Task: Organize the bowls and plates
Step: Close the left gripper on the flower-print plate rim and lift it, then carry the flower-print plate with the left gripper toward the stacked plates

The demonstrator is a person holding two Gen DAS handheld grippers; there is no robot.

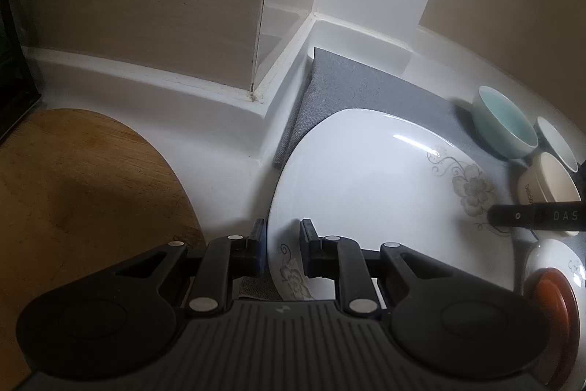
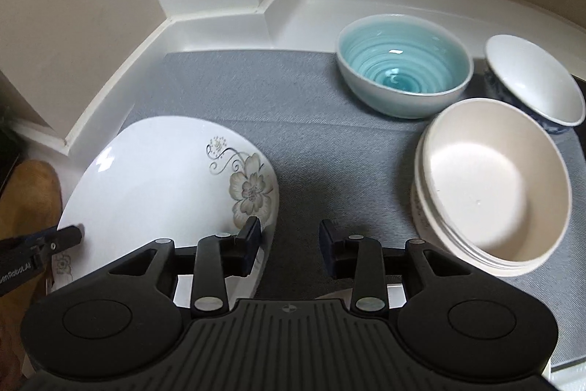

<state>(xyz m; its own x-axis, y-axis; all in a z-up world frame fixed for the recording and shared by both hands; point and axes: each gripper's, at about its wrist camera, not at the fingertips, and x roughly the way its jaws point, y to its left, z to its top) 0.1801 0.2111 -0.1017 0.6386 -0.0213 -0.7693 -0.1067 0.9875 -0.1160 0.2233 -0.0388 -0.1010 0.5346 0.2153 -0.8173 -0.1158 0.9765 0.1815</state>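
A white plate with grey flowers (image 1: 366, 178) lies tilted, partly on a grey mat (image 1: 351, 87). My left gripper (image 1: 284, 233) is shut on the plate's near-left rim, with one finger under it and one above. In the right wrist view one of its fingers (image 2: 69, 234) rests on the plate (image 2: 157, 185). My right gripper (image 2: 290, 233) is open. The plate's right rim sits just inside its left finger and the pads do not press on it. A turquoise bowl (image 2: 403, 76), a cream bowl (image 2: 490, 185) and a blue-and-white bowl (image 2: 534, 83) stand on the mat's right side.
A wooden board (image 1: 84, 178) lies left of the plate on the white counter. White ledges and a wall corner (image 1: 256, 90) close off the back. A white floral bowl with a red-brown lid-like thing (image 1: 553, 288) sits at the near right.
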